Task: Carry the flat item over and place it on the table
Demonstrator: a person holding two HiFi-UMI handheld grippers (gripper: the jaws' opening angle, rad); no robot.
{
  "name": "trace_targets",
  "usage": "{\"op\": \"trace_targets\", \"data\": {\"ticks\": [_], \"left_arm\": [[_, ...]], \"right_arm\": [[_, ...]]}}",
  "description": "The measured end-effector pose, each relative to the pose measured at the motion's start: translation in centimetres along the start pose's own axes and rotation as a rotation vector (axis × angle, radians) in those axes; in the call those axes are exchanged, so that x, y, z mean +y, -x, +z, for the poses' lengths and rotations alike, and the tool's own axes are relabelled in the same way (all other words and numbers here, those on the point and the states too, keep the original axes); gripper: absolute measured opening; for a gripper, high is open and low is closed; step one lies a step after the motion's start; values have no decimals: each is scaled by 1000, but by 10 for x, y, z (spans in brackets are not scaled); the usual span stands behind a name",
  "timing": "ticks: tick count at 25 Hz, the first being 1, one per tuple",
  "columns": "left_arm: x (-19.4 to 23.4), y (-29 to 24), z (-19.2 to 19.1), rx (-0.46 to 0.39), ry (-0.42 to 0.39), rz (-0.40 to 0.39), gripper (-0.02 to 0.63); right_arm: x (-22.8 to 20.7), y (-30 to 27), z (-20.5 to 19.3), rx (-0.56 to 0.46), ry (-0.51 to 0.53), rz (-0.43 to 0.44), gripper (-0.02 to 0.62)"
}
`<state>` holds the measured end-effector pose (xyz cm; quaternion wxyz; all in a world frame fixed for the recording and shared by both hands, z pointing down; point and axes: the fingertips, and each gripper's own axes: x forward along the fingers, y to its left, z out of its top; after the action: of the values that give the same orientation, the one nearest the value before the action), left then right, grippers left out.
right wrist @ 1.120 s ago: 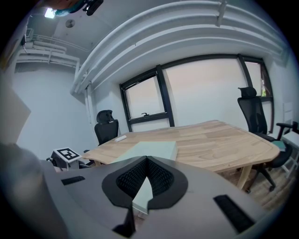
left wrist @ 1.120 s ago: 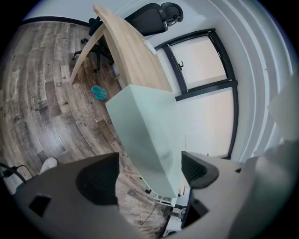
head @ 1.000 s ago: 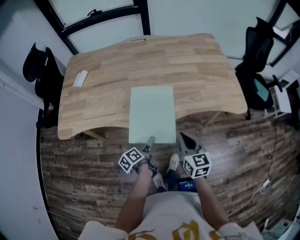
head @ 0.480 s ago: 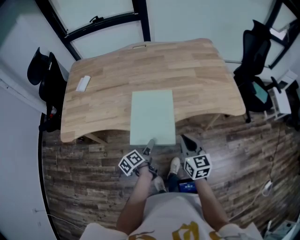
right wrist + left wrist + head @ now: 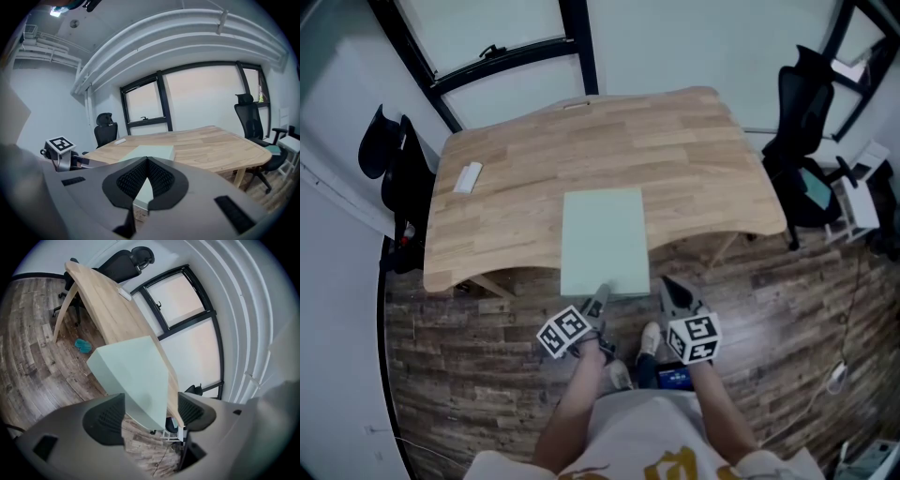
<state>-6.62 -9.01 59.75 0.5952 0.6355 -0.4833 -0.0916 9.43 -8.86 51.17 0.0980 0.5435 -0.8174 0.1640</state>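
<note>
From the head view, the flat item [image 5: 605,239], a pale green board, lies on the wooden tabletop [image 5: 703,159] near the middle of its front side, its near end jutting out over the edge above the plank floor [image 5: 478,366]. The left gripper [image 5: 598,295] reaches the middle of that overhanging end, and the right gripper [image 5: 670,289] sits just beside the board's near right corner. A small white object [image 5: 467,176] rests well apart, towards the far left of the tabletop, and black office chairs [image 5: 806,103] stand at both sides. In the left gripper view the scene is tipped over sideways. The fingers [image 5: 110,418] are spread wide and have just been closing a little, and the near end of the flat item [image 5: 133,371] stands between them. Floor shows between the board and the right-hand pad, so the pads are not pressing on it. The tabletop [image 5: 101,301] runs off behind it towards a dark-framed window [image 5: 183,301]. In the right gripper view the fingers [image 5: 164,180] are clenched, tips meeting on each other, with a sliver of pale green showing through the slit behind them. The flat item [image 5: 152,151] lies on the tabletop [image 5: 211,143] straight ahead, and the left gripper's marker cube [image 5: 60,144] shows at the left.
</note>
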Motion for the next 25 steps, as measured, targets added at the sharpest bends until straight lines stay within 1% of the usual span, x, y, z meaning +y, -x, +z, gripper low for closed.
{"op": "trace_targets", "data": {"ticks": [1,2,5,6,9,11,14,16,17,20,23,25], "left_arm": [[-1,2,1,-5,-23,5,316],[-1,4,1,-10,-50,13,217],[-3,10,2,-15,-161,45,35],[-5,11,3,-16,-210,50,2],[-13,16,10,-26,-365,45,2],[-16,21,17,-39,-466,49,2],[-28,29,30,-83,-644,67,2],[-39,34,38,-120,-765,81,2],[-45,36,41,-135,-810,84,2],[-59,41,50,-178,-886,79,2],[-78,47,53,-207,-936,17,2],[-89,50,54,-222,-945,-28,2]], "right_arm": [[2,1,0,3,3,-2,-2],[3,2,0,7,6,-3,-2],[7,6,-4,16,11,-8,-2],[8,7,-5,19,11,-11,-2],[13,11,-6,17,14,-20,-2],[20,12,-4,10,36,-23,-2],[32,11,3,-17,94,-25,-2],[40,14,14,-21,111,-32,-2],[43,15,20,-29,112,-39,-2],[44,17,29,-54,110,-58,-2],[41,15,36,-88,102,-86,-2],[40,14,40,-89,117,-103,-3]]}}
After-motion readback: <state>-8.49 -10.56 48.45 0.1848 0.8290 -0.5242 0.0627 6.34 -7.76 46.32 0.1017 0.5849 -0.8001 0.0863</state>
